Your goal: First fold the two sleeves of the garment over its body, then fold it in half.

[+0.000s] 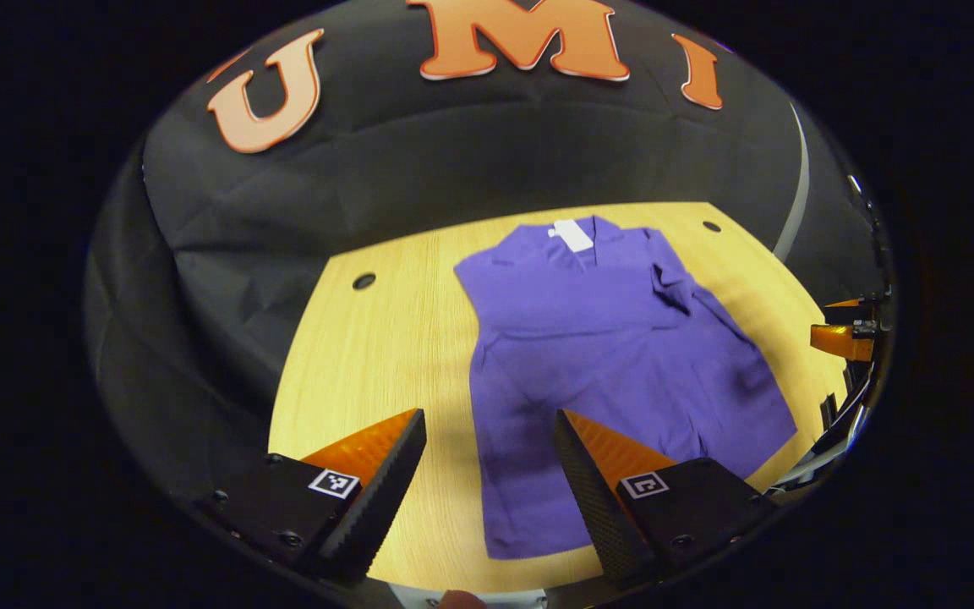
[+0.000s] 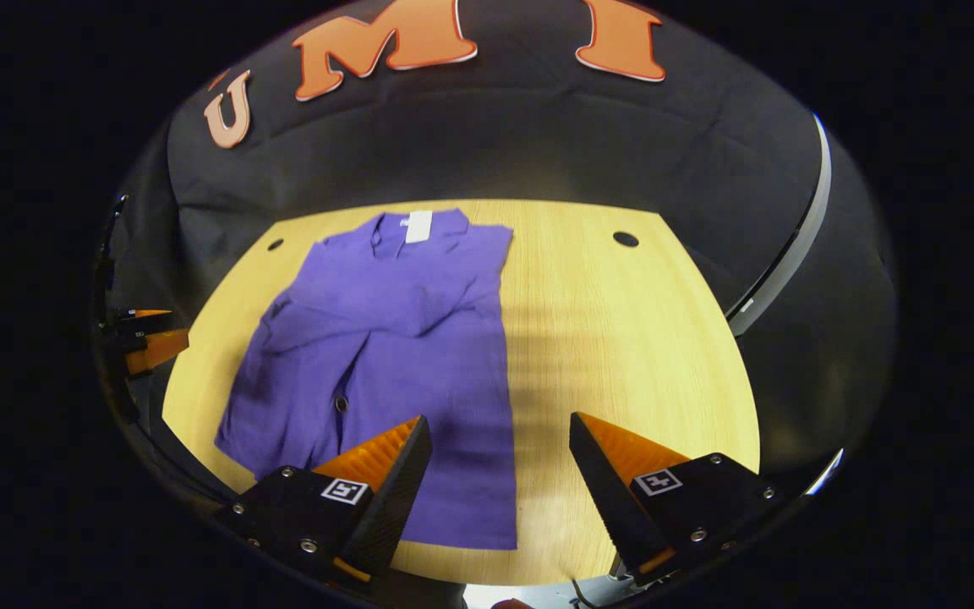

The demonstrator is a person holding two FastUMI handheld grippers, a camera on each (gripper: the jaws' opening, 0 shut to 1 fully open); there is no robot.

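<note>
Purple garment (image 1: pixel 614 355) flat on wooden table (image 1: pixel 369 355), blank-looking white neck tag (image 1: pixel 572 234).

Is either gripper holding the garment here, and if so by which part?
Nothing is held. The left gripper and right gripper hang open above the purple garment.

A light wooden table (image 1: pixel 369 355) stands against the booth's black cloth wall (image 1: pixel 453 161).
</note>
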